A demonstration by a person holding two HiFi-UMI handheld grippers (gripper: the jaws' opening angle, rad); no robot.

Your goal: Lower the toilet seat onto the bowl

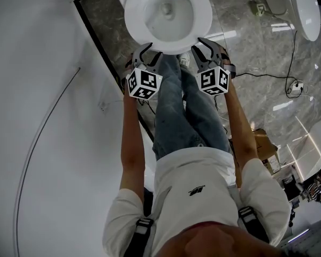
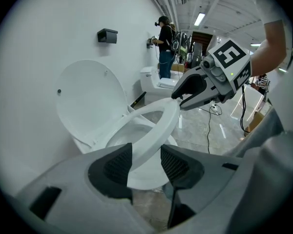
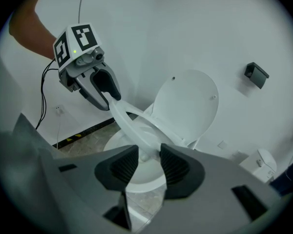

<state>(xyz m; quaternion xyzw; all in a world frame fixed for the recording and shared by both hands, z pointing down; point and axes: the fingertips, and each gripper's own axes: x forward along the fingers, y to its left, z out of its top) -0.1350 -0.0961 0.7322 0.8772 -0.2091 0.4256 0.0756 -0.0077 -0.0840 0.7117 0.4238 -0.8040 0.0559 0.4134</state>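
The white toilet seat [image 1: 204, 16] hangs tilted above the bowl [image 2: 147, 178], with the lid [image 2: 88, 101] upright against the wall. My left gripper [image 1: 148, 52] straddles the seat's front rim [image 2: 156, 126]; the rim lies against one pad and a thin gap shows at the other. My right gripper [image 1: 203, 49] is at the same front rim a little to the right, and its pads press the seat [image 3: 133, 126] from both sides. In the right gripper view the left gripper [image 3: 110, 100] sits at the seat's tip.
The person's legs [image 1: 187, 106] stand right in front of the bowl. A white wall runs along the left behind a black-yellow floor stripe [image 1: 96, 36]. A second toilet [image 1: 305, 4], a cable [image 1: 290, 52] and a socket [image 1: 296, 87] lie at the right. Another person [image 2: 163, 43] stands further back.
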